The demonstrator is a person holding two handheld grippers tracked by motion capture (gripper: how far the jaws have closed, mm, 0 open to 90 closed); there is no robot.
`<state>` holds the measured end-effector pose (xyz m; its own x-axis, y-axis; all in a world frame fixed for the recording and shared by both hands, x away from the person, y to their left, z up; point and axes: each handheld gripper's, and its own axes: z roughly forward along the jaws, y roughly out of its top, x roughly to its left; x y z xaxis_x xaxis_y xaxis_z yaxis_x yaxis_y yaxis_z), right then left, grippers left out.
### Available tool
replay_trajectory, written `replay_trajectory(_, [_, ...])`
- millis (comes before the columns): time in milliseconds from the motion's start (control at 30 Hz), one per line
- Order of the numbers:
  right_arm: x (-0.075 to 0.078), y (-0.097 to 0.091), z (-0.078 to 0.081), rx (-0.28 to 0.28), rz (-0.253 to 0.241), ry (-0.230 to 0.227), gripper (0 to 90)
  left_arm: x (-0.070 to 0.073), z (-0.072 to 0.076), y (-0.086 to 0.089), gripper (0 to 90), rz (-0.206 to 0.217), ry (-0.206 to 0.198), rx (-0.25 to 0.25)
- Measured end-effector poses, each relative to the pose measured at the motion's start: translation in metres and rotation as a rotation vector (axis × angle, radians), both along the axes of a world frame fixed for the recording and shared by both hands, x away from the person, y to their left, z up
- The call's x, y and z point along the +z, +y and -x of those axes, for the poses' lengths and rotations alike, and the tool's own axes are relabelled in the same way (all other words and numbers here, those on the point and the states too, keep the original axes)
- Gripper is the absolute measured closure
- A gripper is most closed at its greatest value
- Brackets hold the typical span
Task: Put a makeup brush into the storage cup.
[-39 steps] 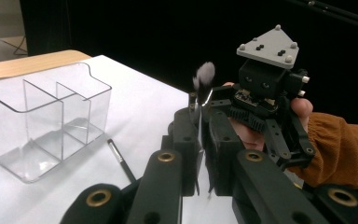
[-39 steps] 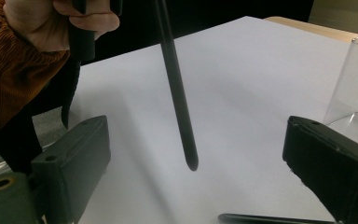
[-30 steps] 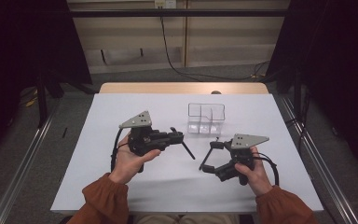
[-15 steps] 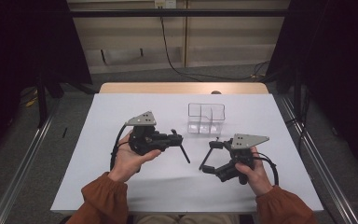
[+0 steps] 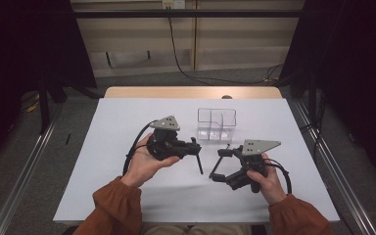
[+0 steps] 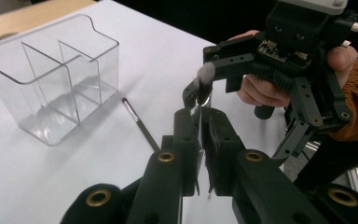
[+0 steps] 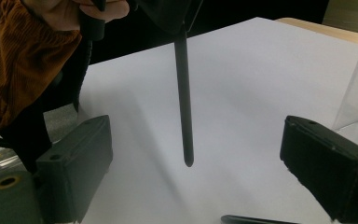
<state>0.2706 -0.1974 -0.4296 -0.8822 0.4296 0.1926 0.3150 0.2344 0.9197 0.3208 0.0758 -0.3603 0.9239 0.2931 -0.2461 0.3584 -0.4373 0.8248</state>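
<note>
Gripping slim black brush (image 5: 199, 161)

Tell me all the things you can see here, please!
Box: 1, clear, with dividers, on the far half of the sheet.
Held brush: 1, black with a grey tuft, hanging from the left gripper.
Lying brush: 1, black, flat on the sheet beside the box.
Sheet: 1, white, covering the table.
Table: 1, wooden, its far edge showing.
Left gripper: 1, black with a grey plate, shut on the held brush.
Right gripper: 1, black with a grey plate, open, near the brush's lower end.
Sleeves: 2, rust orange, at the near edge.
</note>
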Motion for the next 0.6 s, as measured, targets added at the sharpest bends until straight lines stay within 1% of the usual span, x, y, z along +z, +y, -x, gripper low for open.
replay_trajectory(67, [0.001,0.001,0.0,0.001,0.014,-0.006,8.5,0.001,-0.001,-0.001,84.2,-0.002,0.003,-0.001])
replay_trajectory(167, [0.001,0.001,0.001,0.004,0.024,-0.016,8.6,0.002,-0.001,-0.004,84.1,-0.021,-0.001,-0.002])
replay_trajectory(200, [0.002,0.001,0.001,0.007,0.031,-0.02,8.6,0.002,-0.001,-0.005,84.2,-0.028,-0.007,0.006])
replay_trajectory(333, [0.003,0.001,0.001,0.023,0.025,-0.021,8.8,-0.002,-0.002,-0.009,84.1,-0.045,0.004,0.014])
replay_trajectory(367, [0.004,0.002,0.001,0.028,0.027,-0.024,9.0,-0.004,-0.002,-0.009,84.2,-0.04,0.006,0.019])
replay_trajectory(433, [0.004,0.003,0.001,0.052,0.019,-0.023,8.9,-0.005,-0.001,-0.011,84.1,-0.037,0.008,0.006])
replay_trajectory(533, [0.005,0.005,0.0,0.06,0.027,-0.019,9.0,-0.005,0.0,-0.012,84.2,-0.023,0.01,-0.006])
replay_trajectory(600, [0.006,0.006,0.0,0.063,0.03,-0.008,9.0,-0.006,0.001,-0.013,84.2,-0.02,0.015,-0.015])
